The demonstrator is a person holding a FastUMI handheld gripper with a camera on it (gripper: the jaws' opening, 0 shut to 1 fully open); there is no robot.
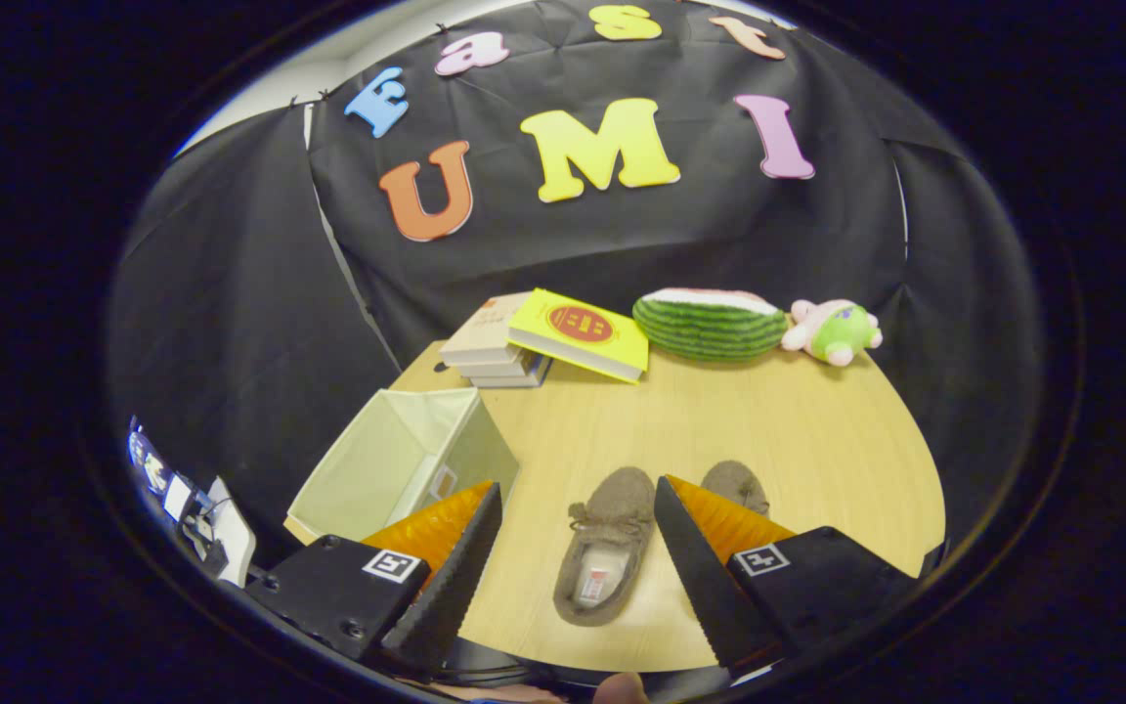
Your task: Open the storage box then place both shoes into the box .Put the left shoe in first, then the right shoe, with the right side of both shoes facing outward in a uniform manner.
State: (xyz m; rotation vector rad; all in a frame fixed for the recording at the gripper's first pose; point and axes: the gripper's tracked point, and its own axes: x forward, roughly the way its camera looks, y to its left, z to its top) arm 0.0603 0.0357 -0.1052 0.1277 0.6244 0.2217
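The right-hand finger of the gripper [578, 494] covers most of the second shoe [737, 485], so only its rounded toe end shows above the finger; whether it matches the first shoe in every detail cannot be told. The left-hand finger hides the near corner of the storage box [405, 460], and a label on the box's side wall is half covered and too small to read. At the table's left side, at about 8 o'clock from the box, some pale items sit blurred and cannot be made out.

The first shoe [609, 543] lies in plain sight between the two fingers, touched by neither. It is a brown, fuzzy slipper of moccasin cut with a small lace bow on the upper; its toe points toward 12 o'clock and its opening faces up, showing a pale insole patch. The tongs stand wide apart, gripping nothing.

The storage box is pale green fabric, open at the top, standing at roughly 10 o'clock from the first shoe on the wooden table [817, 440]. Beyond the fingers, toward 12 o'clock, sit a stack of books [495, 347] with a yellow book [580, 330] leaning on it, a watermelon-shaped cushion [710, 323] just beside that, and a pink-and-green plush toy [832, 332] at about 1 o'clock.
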